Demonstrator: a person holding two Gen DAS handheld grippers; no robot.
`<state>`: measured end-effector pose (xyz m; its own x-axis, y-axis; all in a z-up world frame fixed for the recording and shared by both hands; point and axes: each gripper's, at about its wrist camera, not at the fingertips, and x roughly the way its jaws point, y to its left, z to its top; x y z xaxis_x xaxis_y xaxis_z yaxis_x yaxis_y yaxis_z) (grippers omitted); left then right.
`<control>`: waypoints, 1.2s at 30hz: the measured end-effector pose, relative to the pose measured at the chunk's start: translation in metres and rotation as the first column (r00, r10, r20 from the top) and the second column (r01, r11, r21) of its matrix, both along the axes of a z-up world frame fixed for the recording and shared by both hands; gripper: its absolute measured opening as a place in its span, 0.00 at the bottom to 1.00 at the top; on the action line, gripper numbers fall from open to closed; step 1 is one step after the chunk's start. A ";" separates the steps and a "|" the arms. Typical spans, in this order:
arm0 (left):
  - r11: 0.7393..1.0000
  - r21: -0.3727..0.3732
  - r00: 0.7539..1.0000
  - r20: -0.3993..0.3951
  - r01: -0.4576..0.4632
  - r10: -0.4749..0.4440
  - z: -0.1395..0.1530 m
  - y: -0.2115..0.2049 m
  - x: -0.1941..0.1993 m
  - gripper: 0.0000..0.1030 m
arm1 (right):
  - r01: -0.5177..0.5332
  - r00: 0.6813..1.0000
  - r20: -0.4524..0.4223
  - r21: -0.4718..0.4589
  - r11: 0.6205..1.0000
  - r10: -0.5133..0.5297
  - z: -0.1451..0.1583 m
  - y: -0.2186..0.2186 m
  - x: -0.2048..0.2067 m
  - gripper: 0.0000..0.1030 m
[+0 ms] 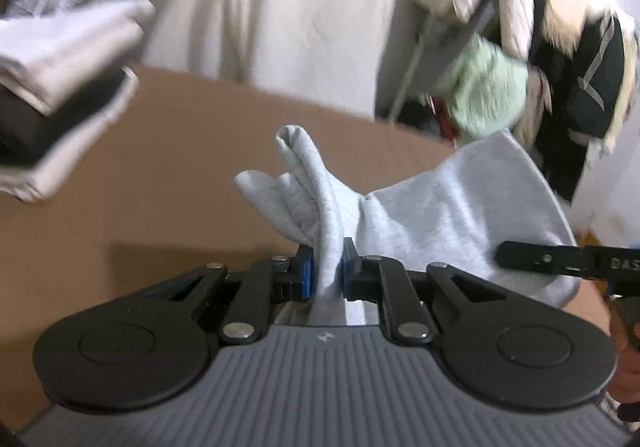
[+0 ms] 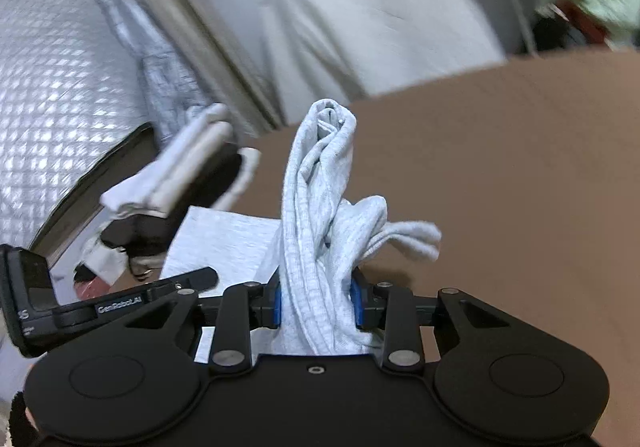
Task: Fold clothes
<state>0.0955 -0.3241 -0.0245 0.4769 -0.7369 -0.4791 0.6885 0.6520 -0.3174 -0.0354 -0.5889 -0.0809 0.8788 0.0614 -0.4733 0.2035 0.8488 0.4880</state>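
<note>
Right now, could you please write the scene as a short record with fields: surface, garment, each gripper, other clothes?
surface: brown cardboard sheet
garment: light grey garment, bunched, held by both grippers and spanning between them
left gripper: shut on a thin fold of the grey fabric
right gripper: shut on a thicker bunch of the same fabric
folded stack: white and dark items, at the left edge of the cardboard
unfolded pile: white, green and dark clothes, beyond the far right edge
image quality: background blurred

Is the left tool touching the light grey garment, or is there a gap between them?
Touching. The left wrist view shows the left tool with both blue pads pressed on a bunched fold of the light grey garment.
</note>
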 end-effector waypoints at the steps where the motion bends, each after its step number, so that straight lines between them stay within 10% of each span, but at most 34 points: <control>1: 0.999 -0.013 0.999 0.010 -0.035 0.035 0.011 0.010 0.009 0.12 | -0.032 0.999 0.003 -0.028 0.999 0.033 0.014 0.004 0.014 0.34; 6: 0.962 -0.074 0.953 0.136 -0.263 0.271 0.067 0.054 0.067 0.12 | -0.215 0.976 -0.009 -0.230 0.949 0.218 0.102 0.036 0.131 0.34; 13: 0.828 -0.254 0.827 0.145 -0.500 0.543 0.123 0.118 0.186 0.12 | -0.283 0.923 0.036 -0.610 0.740 0.383 0.195 0.137 0.294 0.34; 19: 0.723 -0.319 0.712 0.173 -0.613 0.680 0.085 0.148 0.253 0.15 | -0.318 0.870 0.025 -0.734 0.601 0.492 0.214 0.213 0.413 0.33; 22: 0.681 -0.248 0.703 -0.003 -0.689 0.711 0.047 0.147 0.298 0.18 | -0.352 0.863 -0.037 -0.758 0.548 0.503 0.200 0.234 0.474 0.44; 25: 0.584 -0.239 0.610 -0.044 -0.776 0.791 0.021 0.144 0.310 0.22 | -0.312 0.915 -0.074 -0.752 0.581 0.396 0.174 0.230 0.524 0.52; 29: 0.631 -0.242 0.646 0.019 -0.737 0.763 0.024 0.149 0.320 0.35 | -0.237 0.951 0.028 -0.578 0.781 0.309 0.169 0.192 0.532 0.59; 32: 0.603 -0.297 0.649 -0.085 -0.740 0.756 0.024 0.164 0.320 0.35 | -0.216 0.959 0.097 -0.350 0.911 0.265 0.167 0.155 0.527 0.68; 36: 0.601 -0.329 0.666 -0.134 -0.729 0.734 0.019 0.174 0.318 0.35 | -0.244 0.967 0.056 -0.078 0.966 0.249 0.141 0.122 0.528 0.68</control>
